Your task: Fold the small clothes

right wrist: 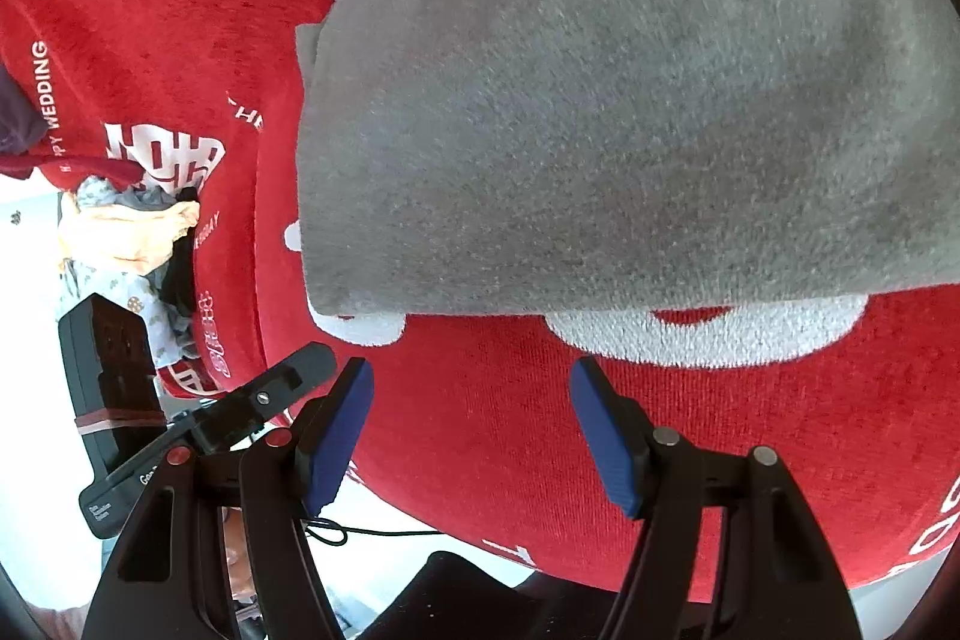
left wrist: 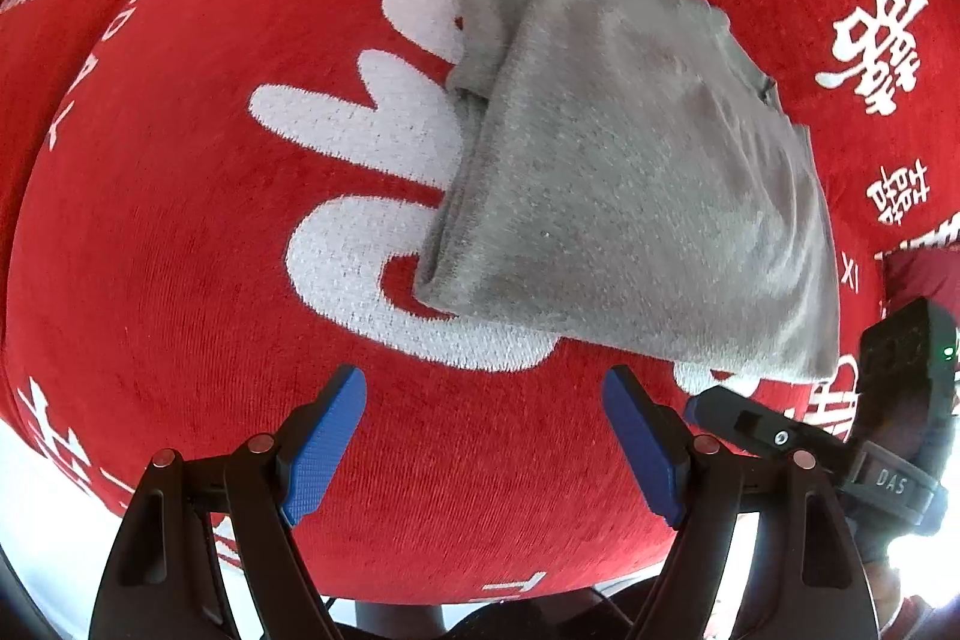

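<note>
Now we hold both tools, left gripper point(left wrist: 483, 436) and right gripper point(right wrist: 471, 430), spread and empty above the red cloth point(left wrist: 180, 220); the partly folded grey garment point(left wrist: 630, 172) lies just ahead, probably awaiting another fold from its near edge.

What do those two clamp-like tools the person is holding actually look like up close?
Each is a black plastic two-finger gripper. The left gripper has blue textured rubber pads on V-shaped black arms joined by round reddish rivets. The right gripper has matching blue ribbed pads, with reddish rivets on one arm and silver ones on the other. A thin dark cable trails below it.
</note>
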`<act>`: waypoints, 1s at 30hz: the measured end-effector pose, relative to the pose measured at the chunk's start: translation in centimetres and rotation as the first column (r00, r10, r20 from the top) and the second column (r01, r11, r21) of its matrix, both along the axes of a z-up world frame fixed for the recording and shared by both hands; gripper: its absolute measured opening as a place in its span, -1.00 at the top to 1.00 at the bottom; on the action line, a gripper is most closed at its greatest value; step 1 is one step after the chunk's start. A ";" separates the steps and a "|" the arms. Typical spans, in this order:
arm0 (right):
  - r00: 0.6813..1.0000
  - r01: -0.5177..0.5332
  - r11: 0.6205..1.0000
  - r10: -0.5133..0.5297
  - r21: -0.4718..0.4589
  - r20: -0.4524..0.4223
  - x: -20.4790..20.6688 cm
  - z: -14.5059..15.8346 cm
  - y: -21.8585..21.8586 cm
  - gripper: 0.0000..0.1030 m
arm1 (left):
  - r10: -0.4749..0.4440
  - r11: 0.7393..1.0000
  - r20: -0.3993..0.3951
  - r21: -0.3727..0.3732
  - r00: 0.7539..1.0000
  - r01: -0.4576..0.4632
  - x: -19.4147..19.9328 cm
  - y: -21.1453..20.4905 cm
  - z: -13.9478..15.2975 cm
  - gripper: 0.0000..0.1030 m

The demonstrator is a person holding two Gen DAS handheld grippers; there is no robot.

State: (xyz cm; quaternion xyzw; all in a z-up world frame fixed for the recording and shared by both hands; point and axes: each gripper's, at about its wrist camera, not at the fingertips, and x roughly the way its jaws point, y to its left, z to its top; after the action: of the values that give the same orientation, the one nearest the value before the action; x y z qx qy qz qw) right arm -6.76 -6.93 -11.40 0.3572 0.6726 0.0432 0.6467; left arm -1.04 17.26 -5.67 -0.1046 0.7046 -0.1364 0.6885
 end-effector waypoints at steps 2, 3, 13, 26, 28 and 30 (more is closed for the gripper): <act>1.000 0.003 1.000 -0.003 0.017 -0.016 0.1 -0.6 0.2 -0.39 | 0.015 1.000 0.001 -0.005 1.000 -0.015 0.0 0.2 0.0 -0.60; 1.000 0.003 1.000 -0.002 0.021 -0.021 0.1 -0.8 0.2 -0.39 | 0.021 1.000 0.002 -0.007 1.000 -0.021 0.0 0.4 0.0 -0.60; 1.000 0.014 0.999 -0.014 0.042 0.011 0.4 -1.1 0.4 -0.39 | 0.090 0.996 0.015 -0.018 0.996 -0.090 0.1 1.2 0.0 -0.60; 0.986 0.135 0.980 -0.147 0.147 0.078 0.7 -1.9 -0.1 -0.39 | 0.167 0.969 -0.012 -0.183 0.986 -0.167 -0.3 1.9 -0.3 -0.60; 0.974 0.197 0.965 -0.212 0.175 0.074 1.0 -2.5 -0.7 -0.39 | 0.162 0.965 -0.013 -0.207 0.987 -0.161 -0.2 1.7 -0.3 -0.60; 0.963 0.245 0.948 -0.262 0.204 0.060 1.2 -3.0 -1.0 -0.39 | 0.158 0.962 -0.016 -0.222 0.987 -0.158 -0.2 1.5 -0.4 -0.60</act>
State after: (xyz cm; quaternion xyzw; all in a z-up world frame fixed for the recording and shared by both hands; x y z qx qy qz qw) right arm -5.57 -7.98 -14.41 0.4999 0.5852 0.0407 0.6372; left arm -1.20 18.72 -6.12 -0.2367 0.6738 -0.1592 0.6817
